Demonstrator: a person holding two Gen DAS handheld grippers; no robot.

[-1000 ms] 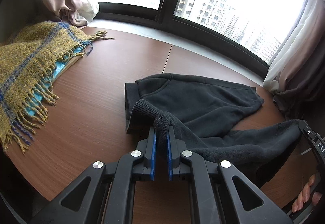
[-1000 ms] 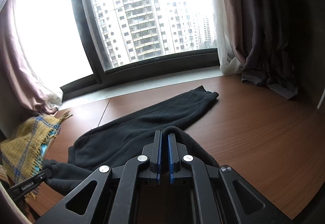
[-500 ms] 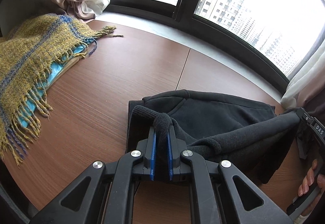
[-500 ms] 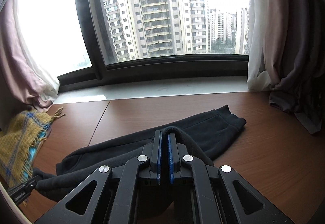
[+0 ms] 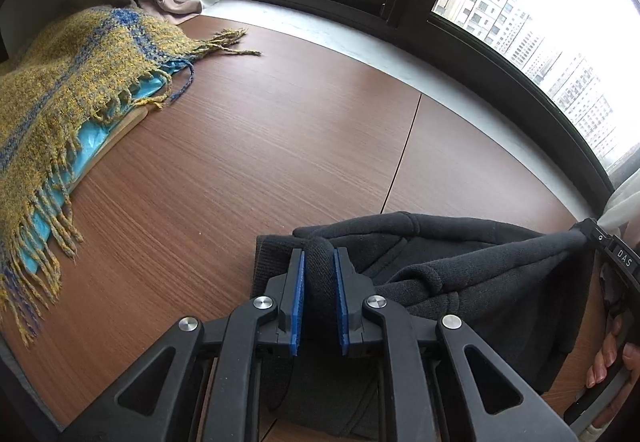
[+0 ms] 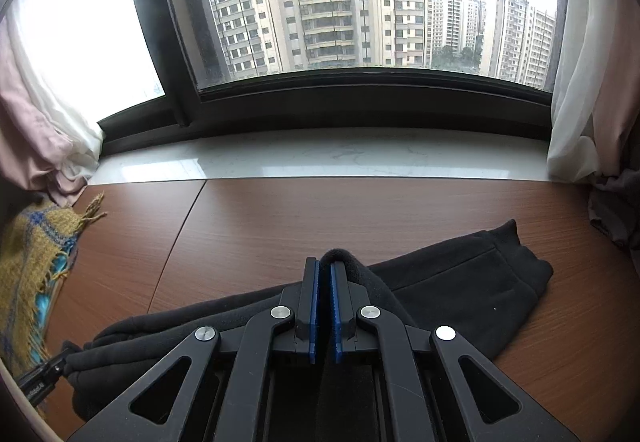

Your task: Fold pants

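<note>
Right gripper [image 5: 618, 282] in left wrist view: cut off by the right edge, fingertips buried in pants [image 5: 480, 274], jaw state unreadable there. Left gripper [image 6: 40, 382] in right wrist view: only a sliver at the bottom-left edge. Blue item [image 5: 92, 129] under scarf [image 5: 60, 81] at the table's left edge: mostly covered, can't identify. Pants' near edge hidden behind gripper bodies.
</note>
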